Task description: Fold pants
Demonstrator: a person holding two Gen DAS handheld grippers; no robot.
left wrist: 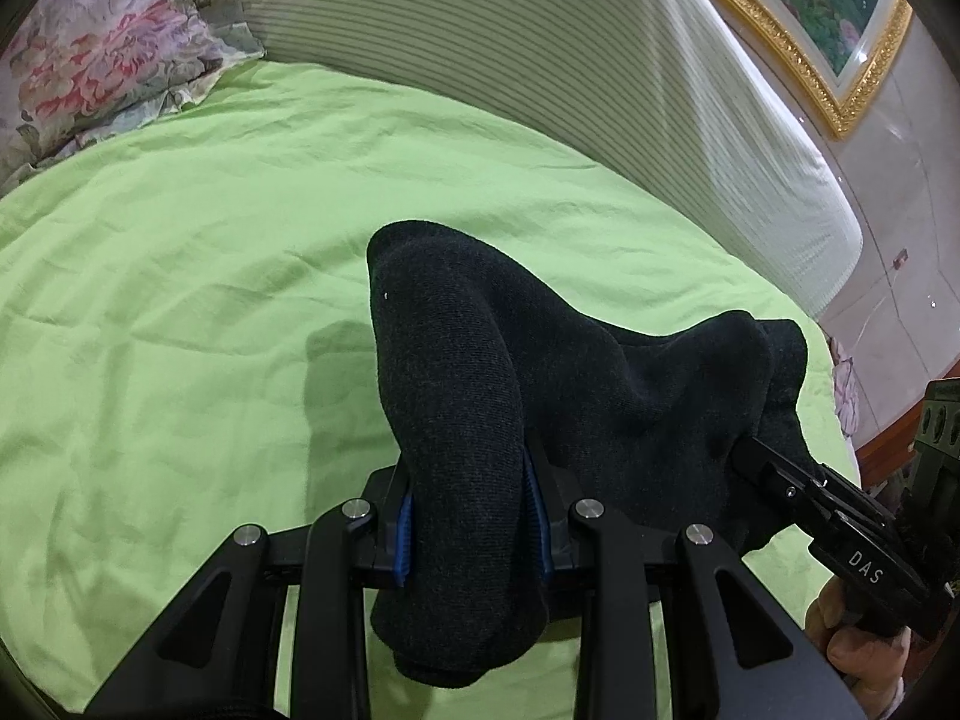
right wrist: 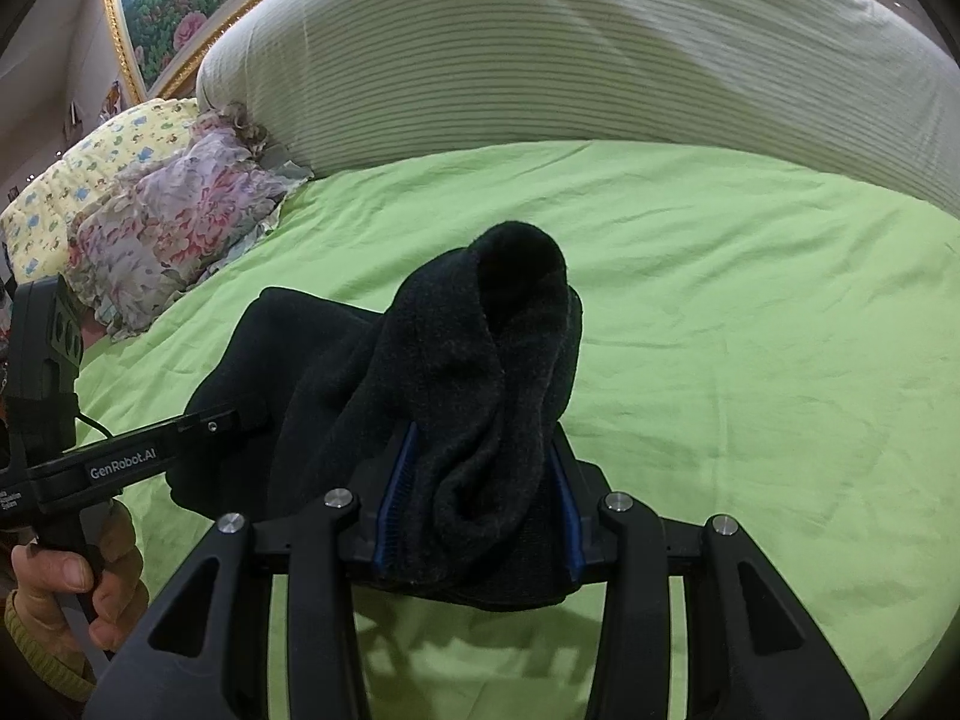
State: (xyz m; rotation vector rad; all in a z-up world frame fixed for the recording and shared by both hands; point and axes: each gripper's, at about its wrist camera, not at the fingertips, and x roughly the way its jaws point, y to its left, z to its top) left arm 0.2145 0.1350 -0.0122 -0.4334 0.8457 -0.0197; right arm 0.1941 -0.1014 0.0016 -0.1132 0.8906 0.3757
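Observation:
Dark charcoal pants [left wrist: 540, 372] hang bunched between my two grippers above the green bed sheet [left wrist: 180, 300]. My left gripper [left wrist: 471, 516] is shut on one thick fold of the pants, its blue pads pressed on both sides. My right gripper [right wrist: 480, 510] is shut on another bunch of the pants [right wrist: 468, 372]. The right gripper shows at the right edge of the left wrist view [left wrist: 840, 516], and the left gripper shows at the left of the right wrist view [right wrist: 150, 456]. Both fingertips are hidden by cloth.
A striped white bolster [right wrist: 540, 60] lies along the back of the bed. Floral pillows [right wrist: 168, 228] sit at the left. A gold-framed picture [left wrist: 810, 30] hangs on the wall. The bed's right edge [left wrist: 840, 372] is near the right gripper.

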